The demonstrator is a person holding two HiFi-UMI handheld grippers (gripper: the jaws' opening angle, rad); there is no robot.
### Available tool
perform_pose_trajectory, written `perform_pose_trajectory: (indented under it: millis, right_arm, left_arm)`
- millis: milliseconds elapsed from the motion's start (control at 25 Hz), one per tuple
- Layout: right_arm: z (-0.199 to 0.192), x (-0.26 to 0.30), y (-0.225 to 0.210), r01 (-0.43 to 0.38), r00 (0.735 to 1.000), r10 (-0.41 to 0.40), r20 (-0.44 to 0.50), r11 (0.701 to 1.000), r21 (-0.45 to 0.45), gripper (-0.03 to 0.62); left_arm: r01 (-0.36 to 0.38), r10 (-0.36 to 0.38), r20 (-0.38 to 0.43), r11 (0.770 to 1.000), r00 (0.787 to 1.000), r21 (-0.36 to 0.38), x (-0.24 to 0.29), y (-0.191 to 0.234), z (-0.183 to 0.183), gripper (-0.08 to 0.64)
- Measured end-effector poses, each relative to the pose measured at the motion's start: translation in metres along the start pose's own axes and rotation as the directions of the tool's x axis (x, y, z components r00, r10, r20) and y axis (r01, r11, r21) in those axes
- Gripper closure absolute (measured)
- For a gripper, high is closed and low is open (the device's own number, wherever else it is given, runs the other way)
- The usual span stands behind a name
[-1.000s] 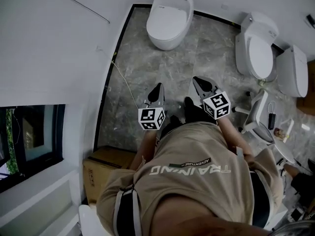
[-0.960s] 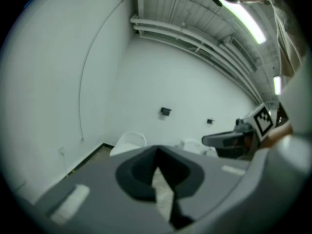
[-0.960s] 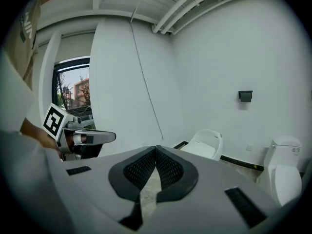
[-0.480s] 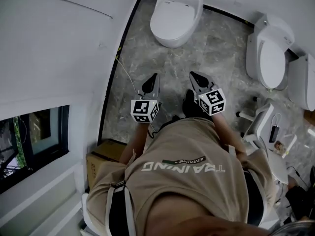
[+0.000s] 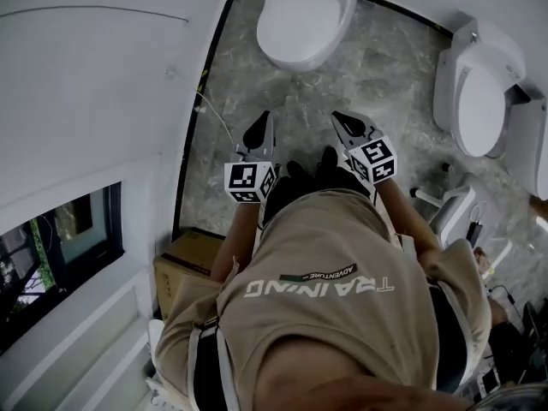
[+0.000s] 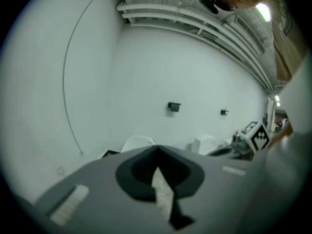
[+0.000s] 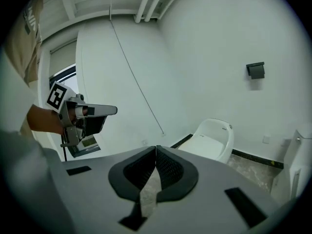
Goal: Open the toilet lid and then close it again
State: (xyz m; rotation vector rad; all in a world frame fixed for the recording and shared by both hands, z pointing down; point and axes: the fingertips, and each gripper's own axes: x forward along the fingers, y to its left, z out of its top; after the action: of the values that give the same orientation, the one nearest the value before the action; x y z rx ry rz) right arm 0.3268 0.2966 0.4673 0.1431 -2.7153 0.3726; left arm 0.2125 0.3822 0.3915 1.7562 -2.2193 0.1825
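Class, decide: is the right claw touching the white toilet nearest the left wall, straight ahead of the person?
Apart. The head view shows the right claw held short of the toilet, with bare marble floor between them.

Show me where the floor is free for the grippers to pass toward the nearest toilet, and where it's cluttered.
Bare marble floor runs from the left gripper and right gripper to the toilet, and on to the second toilet. A thin cable edges the left wall. Crowded: chair at right, cardboard box lower left.
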Motion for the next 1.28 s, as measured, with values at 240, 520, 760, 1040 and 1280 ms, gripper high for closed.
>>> perform_pose_trajectory:
  millis: [240, 520, 760, 1040, 1280]
  right_arm:
    - [0.012, 0.039, 0.002, -0.051, 0.999, 0.051, -0.020, 0.999, -0.016, 0.577]
    - [0.031, 0.078, -0.009, 0.009, 0.999, -0.009, -0.044, 1.000, -0.007, 0.577]
    - [0.064, 0.119, -0.026, 0.106, 0.993, -0.106, -0.042, 0.994, -0.004, 0.577]
    - [0.104, 0.191, -0.015, 0.185, 0.983, -0.184, -0.014, 0.982, 0.041, 0.577]
    - [0.105, 0.206, -0.025, 0.274, 0.961, -0.271, -0.051, 0.957, 0.091, 0.577]
  left_arm:
    - [-0.059, 0.057, -0.038, 0.998, 0.998, -0.038, 0.003, 0.039, -0.010, 0.557]
    - [-0.004, 0.003, -0.016, 0.999, 1.000, -0.052, 0.044, 0.088, 0.004, 0.557]
    - [0.083, -0.084, 0.024, 0.996, 0.996, 0.017, 0.088, 0.135, 0.042, 0.557]
    - [0.157, -0.157, 0.007, 0.986, 0.988, 0.053, 0.112, 0.217, 0.052, 0.557]
    - [0.190, -0.190, -0.016, 0.981, 0.982, 0.023, 0.135, 0.259, 0.042, 0.557]
